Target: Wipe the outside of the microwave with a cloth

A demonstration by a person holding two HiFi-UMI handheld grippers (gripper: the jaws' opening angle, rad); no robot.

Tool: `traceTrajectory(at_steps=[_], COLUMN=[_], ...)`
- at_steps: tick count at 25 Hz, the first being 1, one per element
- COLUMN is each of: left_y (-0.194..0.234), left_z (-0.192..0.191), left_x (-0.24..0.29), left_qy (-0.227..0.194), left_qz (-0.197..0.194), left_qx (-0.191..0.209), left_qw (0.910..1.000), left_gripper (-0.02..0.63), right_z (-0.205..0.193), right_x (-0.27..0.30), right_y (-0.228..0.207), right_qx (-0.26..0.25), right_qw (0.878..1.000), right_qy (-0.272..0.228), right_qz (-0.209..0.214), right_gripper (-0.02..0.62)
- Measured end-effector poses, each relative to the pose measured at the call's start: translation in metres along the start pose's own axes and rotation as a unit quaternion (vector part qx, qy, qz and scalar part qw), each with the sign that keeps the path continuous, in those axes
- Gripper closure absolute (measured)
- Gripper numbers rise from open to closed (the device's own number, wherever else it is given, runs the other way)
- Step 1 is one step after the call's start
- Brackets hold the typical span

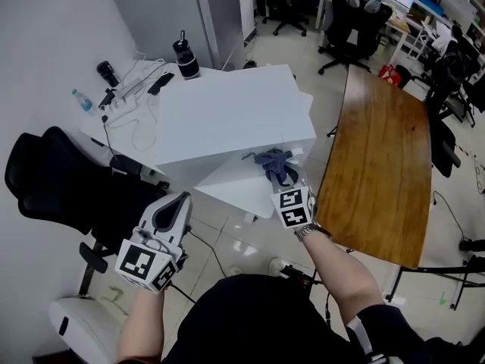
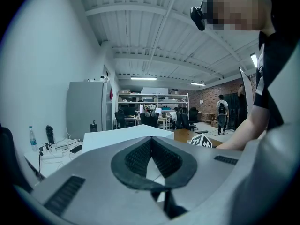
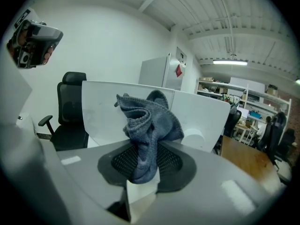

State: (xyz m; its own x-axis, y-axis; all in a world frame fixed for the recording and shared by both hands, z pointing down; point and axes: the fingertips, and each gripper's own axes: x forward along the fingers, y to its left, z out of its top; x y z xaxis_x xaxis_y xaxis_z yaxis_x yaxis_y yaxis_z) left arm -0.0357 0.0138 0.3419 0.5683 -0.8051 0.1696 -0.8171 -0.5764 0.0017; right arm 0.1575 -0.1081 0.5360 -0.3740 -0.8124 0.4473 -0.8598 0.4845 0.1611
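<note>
Head view, looking steeply down: a plain white box, which I take to be the microwave [image 1: 227,112], sits in the middle with its long side running left to right across my view. A white panel, perhaps its door, slopes out from its near face. My right gripper [image 1: 283,182] is up at that near right corner and carries a grey-blue cloth [image 1: 274,164], which overlaps the white front; I cannot tell whether it touches. My left gripper [image 1: 180,198] hangs lower and to the left, well short of the box, so the right one is the nearer.

Left gripper view: the left gripper [image 2: 151,139] has its jaws pressed together with nothing between them. The microwave [image 2: 122,136] lies ahead and slightly right.

Right gripper view: the right gripper [image 3: 147,161] is clamped on the cloth [image 3: 147,121], which bunches up above the pads. The microwave [image 3: 101,111] fills the space straight ahead, just beyond the cloth, so the wipe likely needs only a short push forward.
</note>
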Motion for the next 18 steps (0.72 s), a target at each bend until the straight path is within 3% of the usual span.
traceTrajectory(at_steps=[18], left_y=[-0.052], left_z=[0.004], left_x=[0.029], left_qy=[0.004], left_qz=[-0.003], left_qx=[0.003], left_qw=[1.0000], left_gripper=[0.601], right_z=[-0.027], right_x=[-0.032], right_y=[-0.062], right_qx=[0.014], right_qw=[1.000], right_qy=[0.000], right_qz=[-0.009], right_gripper=[0.501])
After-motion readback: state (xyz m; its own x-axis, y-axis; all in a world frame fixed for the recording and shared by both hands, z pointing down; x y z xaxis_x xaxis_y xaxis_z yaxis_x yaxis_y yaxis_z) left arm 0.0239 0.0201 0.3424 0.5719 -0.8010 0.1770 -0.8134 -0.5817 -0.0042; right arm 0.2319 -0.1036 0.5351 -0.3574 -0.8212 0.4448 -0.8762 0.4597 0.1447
